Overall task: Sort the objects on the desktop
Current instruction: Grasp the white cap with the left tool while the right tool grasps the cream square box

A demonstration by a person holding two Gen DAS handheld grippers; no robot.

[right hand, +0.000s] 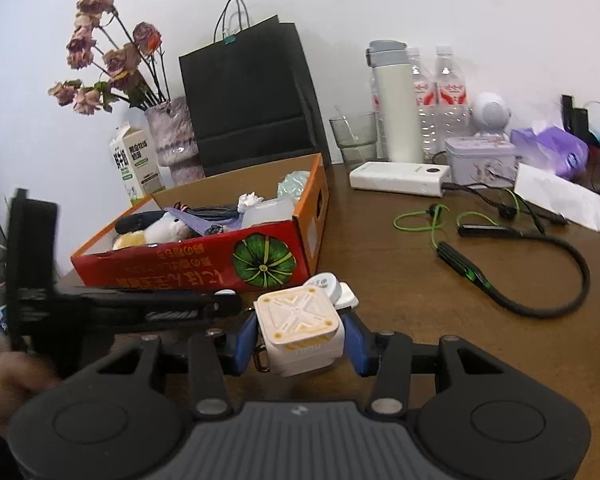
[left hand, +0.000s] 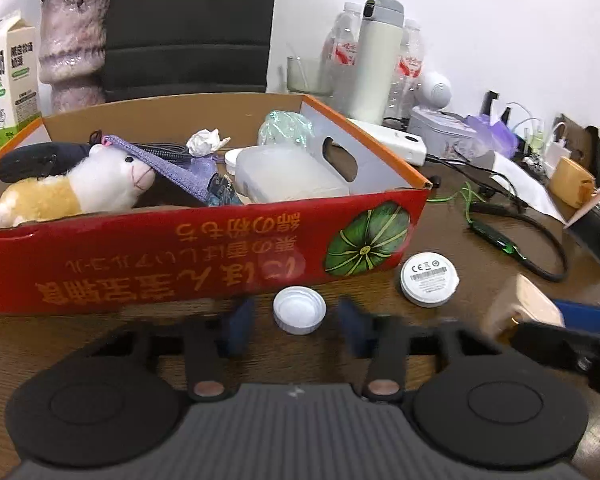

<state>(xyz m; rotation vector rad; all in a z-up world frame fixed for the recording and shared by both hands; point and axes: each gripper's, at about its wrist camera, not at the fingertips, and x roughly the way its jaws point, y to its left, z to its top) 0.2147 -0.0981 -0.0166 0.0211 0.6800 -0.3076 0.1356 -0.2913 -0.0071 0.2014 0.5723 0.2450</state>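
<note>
Right gripper (right hand: 300,344), fingers clamped on the cream cube (right hand: 300,332) just before the red box (right hand: 204,264): lift clear of its front wall before releasing; left gripper (left hand: 298,322) fingers straddle the white cap (left hand: 299,309), not gripping.

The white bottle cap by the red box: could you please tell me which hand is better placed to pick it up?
Left: the white bottle cap lies between its open jaws, while the right gripper already holds the cream cube.

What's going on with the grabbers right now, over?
Right gripper shut on cream cube. Left gripper open around white cap, fingers not touching. Red box just ahead. Over.
</note>
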